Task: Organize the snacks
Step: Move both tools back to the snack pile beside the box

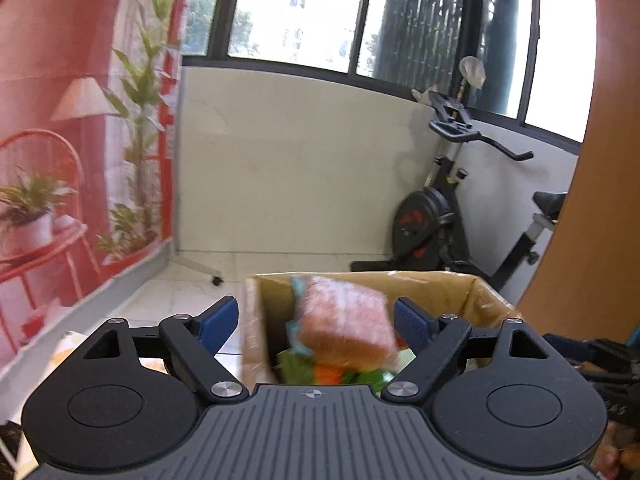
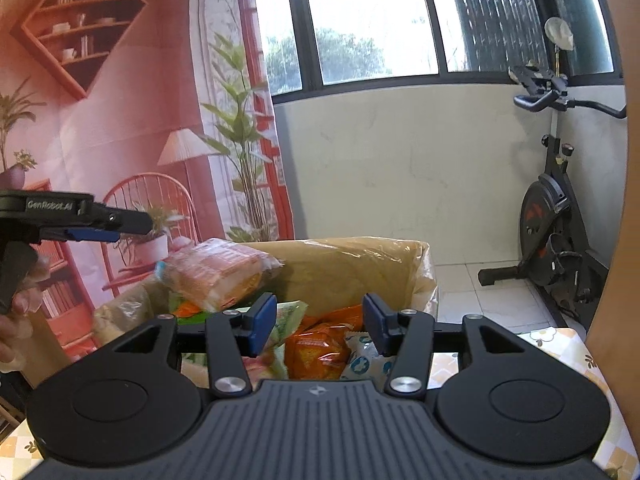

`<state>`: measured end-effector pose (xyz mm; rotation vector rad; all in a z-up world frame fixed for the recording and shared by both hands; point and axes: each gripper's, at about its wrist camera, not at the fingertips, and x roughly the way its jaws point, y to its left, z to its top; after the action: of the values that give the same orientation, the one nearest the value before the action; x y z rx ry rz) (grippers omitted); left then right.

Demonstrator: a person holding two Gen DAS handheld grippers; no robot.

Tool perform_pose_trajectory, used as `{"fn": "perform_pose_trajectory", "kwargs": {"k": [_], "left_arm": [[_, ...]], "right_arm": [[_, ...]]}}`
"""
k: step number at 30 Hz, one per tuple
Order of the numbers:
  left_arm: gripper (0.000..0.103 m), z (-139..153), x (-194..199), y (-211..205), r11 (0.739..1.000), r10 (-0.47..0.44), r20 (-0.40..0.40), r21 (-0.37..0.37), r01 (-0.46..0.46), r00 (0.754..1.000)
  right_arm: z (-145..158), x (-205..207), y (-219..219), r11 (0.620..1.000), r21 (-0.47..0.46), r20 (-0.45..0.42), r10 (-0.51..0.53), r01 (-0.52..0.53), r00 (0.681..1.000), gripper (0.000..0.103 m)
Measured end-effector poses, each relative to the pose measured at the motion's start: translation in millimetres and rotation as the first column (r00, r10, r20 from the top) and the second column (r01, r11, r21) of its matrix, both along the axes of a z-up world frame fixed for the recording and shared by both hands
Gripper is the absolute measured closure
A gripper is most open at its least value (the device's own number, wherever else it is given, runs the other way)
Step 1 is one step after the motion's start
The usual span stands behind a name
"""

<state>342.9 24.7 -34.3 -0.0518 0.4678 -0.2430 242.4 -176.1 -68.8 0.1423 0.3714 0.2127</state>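
Observation:
A cardboard box (image 1: 436,284) lined with clear plastic holds several snack packs. A clear-wrapped pack of brown wafers (image 1: 344,320) is in the air over the box, blurred, between my left gripper's wide-open fingers and touching neither. My left gripper (image 1: 316,320) is open. In the right wrist view the same pack (image 2: 216,272) hangs above the box (image 2: 360,264), below my left gripper (image 2: 96,228). My right gripper (image 2: 320,328) is open and empty over the box's near side, above an orange snack bag (image 2: 320,348) and a white-and-blue packet (image 2: 366,360).
An exercise bike (image 2: 556,220) stands on the tiled floor at the right. A printed pink backdrop (image 2: 120,120) hangs at the left. A floral tablecloth (image 2: 560,344) shows beside the box. A white wall (image 1: 300,180) with windows is behind.

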Motion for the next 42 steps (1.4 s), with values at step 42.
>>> {"fn": "perform_pose_trajectory", "kwargs": {"k": [42], "left_arm": [[0.022,-140.8,-84.7,48.8,0.994,0.088,-0.227,-0.047,-0.101,0.97]], "right_arm": [[-133.4,-81.1,44.0,0.996,-0.007,-0.228,0.085,-0.089,0.97,0.052]]}}
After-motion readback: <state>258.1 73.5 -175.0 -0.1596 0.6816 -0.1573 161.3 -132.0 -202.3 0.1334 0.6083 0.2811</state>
